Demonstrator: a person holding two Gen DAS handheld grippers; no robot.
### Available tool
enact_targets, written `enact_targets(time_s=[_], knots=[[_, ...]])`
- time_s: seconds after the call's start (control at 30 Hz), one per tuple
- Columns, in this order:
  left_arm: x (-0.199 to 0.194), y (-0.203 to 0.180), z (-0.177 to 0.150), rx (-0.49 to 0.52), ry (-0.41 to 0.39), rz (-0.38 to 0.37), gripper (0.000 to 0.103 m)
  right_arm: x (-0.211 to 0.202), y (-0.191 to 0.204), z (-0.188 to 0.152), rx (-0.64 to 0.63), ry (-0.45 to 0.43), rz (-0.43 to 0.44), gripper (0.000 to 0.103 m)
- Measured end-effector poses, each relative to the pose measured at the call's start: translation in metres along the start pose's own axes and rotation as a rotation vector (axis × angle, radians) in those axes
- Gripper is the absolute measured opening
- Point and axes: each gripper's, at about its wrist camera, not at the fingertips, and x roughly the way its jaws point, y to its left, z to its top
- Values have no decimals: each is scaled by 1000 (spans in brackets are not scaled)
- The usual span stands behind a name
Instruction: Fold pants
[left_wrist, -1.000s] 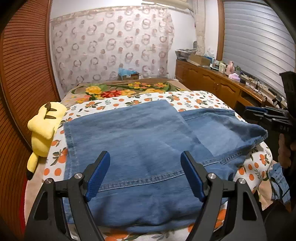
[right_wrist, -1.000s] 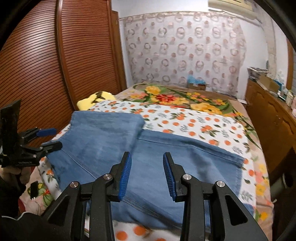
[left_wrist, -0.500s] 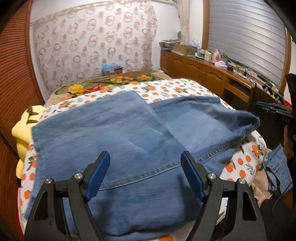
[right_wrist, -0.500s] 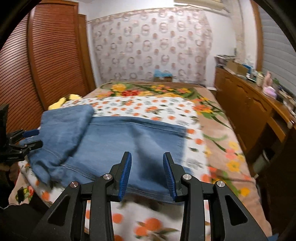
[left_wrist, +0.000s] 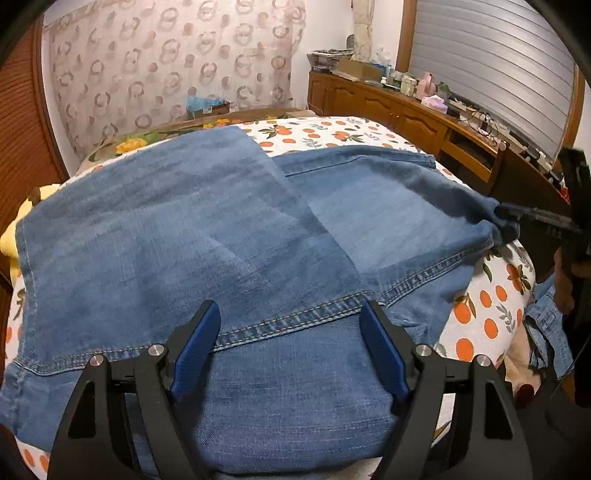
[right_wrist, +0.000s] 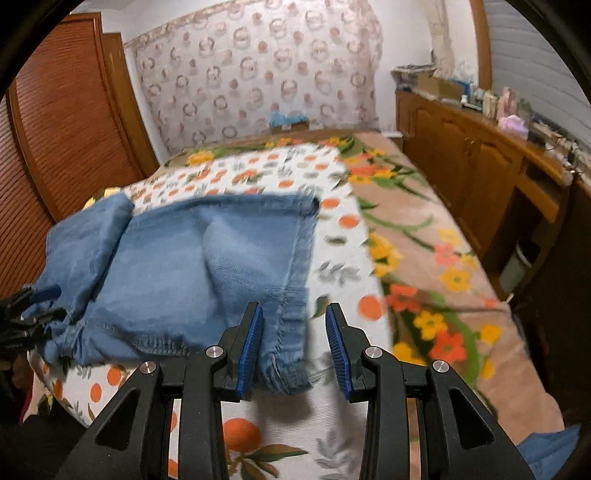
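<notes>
My left gripper (left_wrist: 290, 354), jaws wide, hovers over the folded blue denim pants (left_wrist: 207, 236) on the orange-print bedsheet (right_wrist: 332, 258); my right gripper (right_wrist: 294, 347), jaws narrower, straddles their frayed hem corner unclamped

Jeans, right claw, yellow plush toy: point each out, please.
jeans (left_wrist: 192, 229), left wrist view, on the folded-over top layer.
right claw (right_wrist: 294, 343), right wrist view, midway between its blue fingertips.
yellow plush toy (left_wrist: 7, 240), left wrist view, on the strip left of the denim.

Left gripper (left_wrist: 290, 349): black angular frame, blue ribbed pads, silver screw heads. Right gripper (right_wrist: 294, 347): identical build and colours.
</notes>
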Motion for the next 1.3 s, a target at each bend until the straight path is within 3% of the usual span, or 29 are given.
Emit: enact_targets(time_s=[0.57, 0.7, 0.77, 0.97, 1.3], knots=[[0, -4, -6, 8, 11, 24, 79, 11, -7, -12, -4, 29, 33, 36], [-3, -2, -7, -1, 9, 11, 79, 14, 1, -13, -13, 34, 66, 19], [-5, 1, -7, -9, 7, 2, 79, 12, 5, -13, -21, 25, 73, 17], [-16, 6, -6, -37, 2, -36, 79, -9, 16, 5, -36, -51, 129, 13], [-45, 15, -1, -50, -72, -7, 79, -54, 58, 55, -158, -216, 241, 7]])
